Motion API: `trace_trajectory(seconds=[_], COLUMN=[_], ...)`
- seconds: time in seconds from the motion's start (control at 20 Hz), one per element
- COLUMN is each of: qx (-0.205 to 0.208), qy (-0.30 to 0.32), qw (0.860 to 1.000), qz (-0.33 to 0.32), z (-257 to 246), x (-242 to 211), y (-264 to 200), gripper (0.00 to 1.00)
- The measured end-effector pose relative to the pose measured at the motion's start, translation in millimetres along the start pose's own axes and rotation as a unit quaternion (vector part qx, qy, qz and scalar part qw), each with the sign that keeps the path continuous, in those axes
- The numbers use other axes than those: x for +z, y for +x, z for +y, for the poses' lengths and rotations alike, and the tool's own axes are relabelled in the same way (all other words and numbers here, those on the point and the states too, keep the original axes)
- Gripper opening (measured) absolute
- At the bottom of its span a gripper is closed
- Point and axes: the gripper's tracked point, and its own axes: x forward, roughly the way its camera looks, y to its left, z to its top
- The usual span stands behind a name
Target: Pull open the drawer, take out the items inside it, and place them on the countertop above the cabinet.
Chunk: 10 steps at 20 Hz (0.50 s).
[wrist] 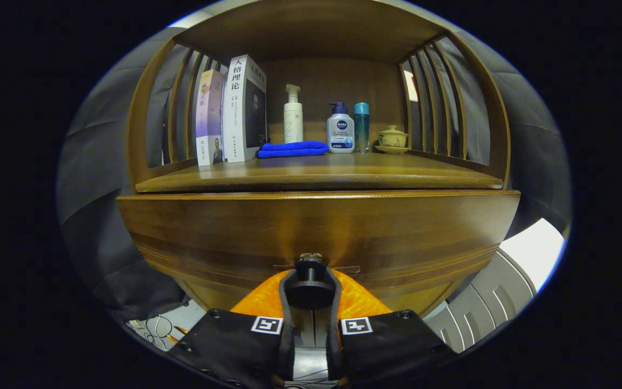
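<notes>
The gripper [311, 289] has its two fingers closed narrowly on the round drawer knob [310, 275], one on each side of it, so the claw is holding the knob. The knob sits at the middle of the drawer front [316, 227], which looks flush with the cabinet, so I'd judge the pull has not begun and the items inside are hidden.

To do this well, I'd keep the squeeze firm and draw straight back toward 6 o'clock, level with the drawer's run; any twist or upward tug could slip the fingers off so small a knob or bind the drawer.

Just above the drawer front, at 12 o'clock, is the countertop [376, 175], whose front half is bare wood. At its back, from 11 to 1 o'clock, stand two books [231, 116], a folded blue cloth [292, 149], a white pump bottle [292, 116], a lotion bottle [340, 129], a teal-capped bottle [362, 127] and a lidded teacup on a saucer [392, 139]. Slatted side walls [440, 102] and a roof close it in, so items should go in from the front.
</notes>
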Motion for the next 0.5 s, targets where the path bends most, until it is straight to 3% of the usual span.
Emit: trace_trajectory(seconds=[0.5], qx=[0.011], qy=[-0.014], qw=[1.0], qz=[0.003], z=[0.9], x=[-27.3], y=[-73.2], gripper=[0.25])
